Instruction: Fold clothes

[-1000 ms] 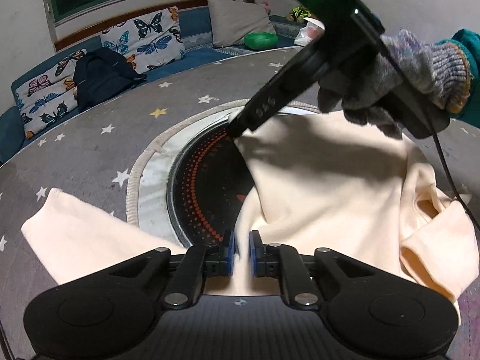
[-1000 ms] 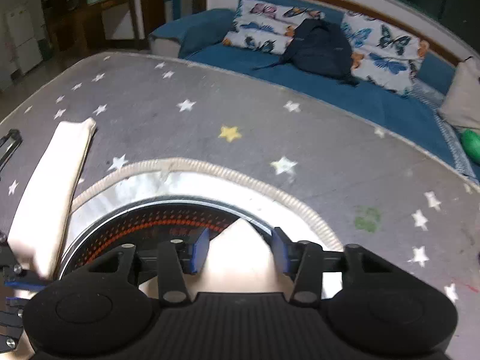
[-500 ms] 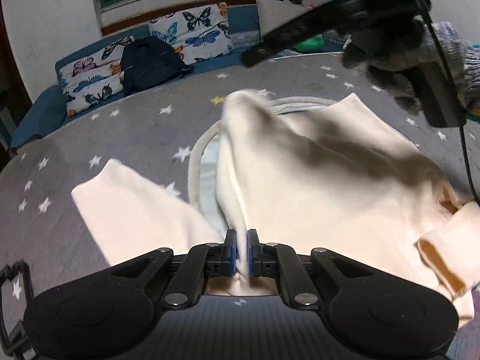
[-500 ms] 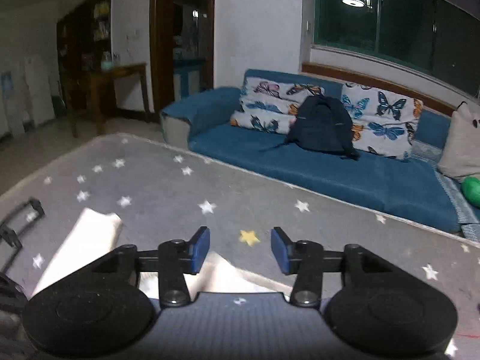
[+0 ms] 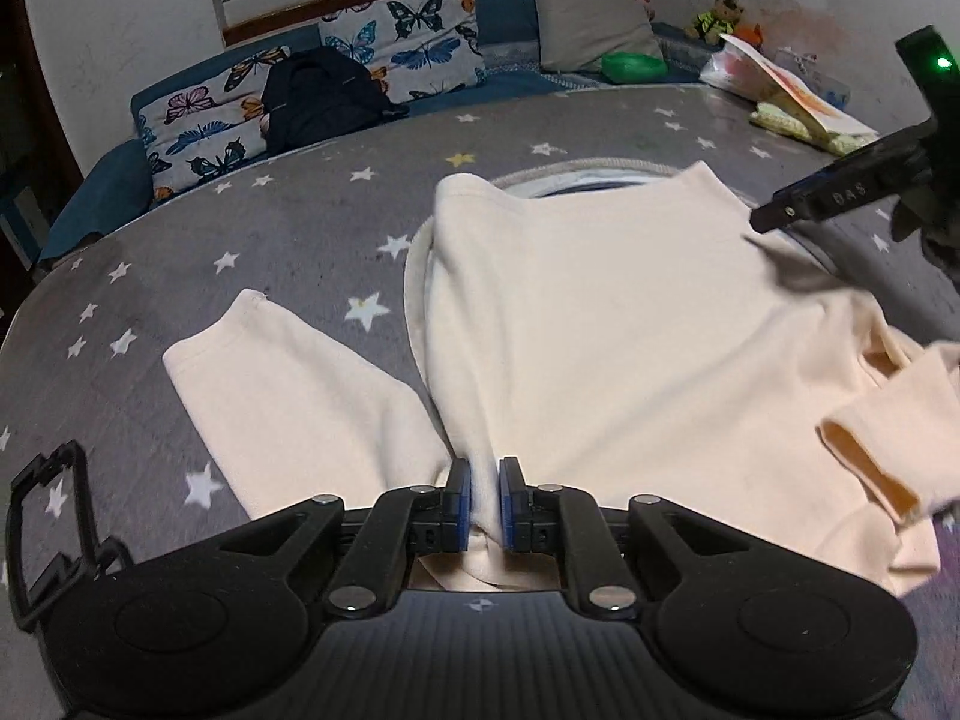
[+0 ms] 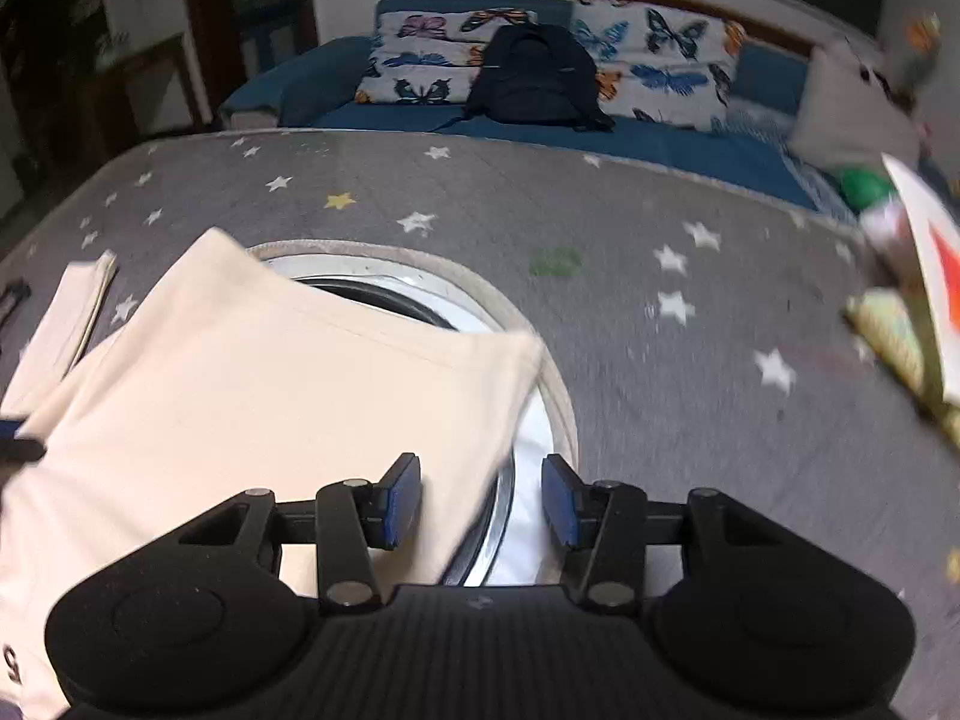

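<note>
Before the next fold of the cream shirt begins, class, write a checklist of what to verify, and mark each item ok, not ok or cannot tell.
1. Left gripper clamps the shirt: ok, cloth is pinched between its pads.
2. Right gripper is free: ok, its jaws stand open, holding nothing.
3. Shirt body lies flat: ok mostly, spread across the round plate.
4. Left sleeve laid out: ok, flat on the star cloth.
5. Right sleeve laid out: not ok, bunched and curled.
6. Right gripper touches the shirt: cannot tell.
</note>
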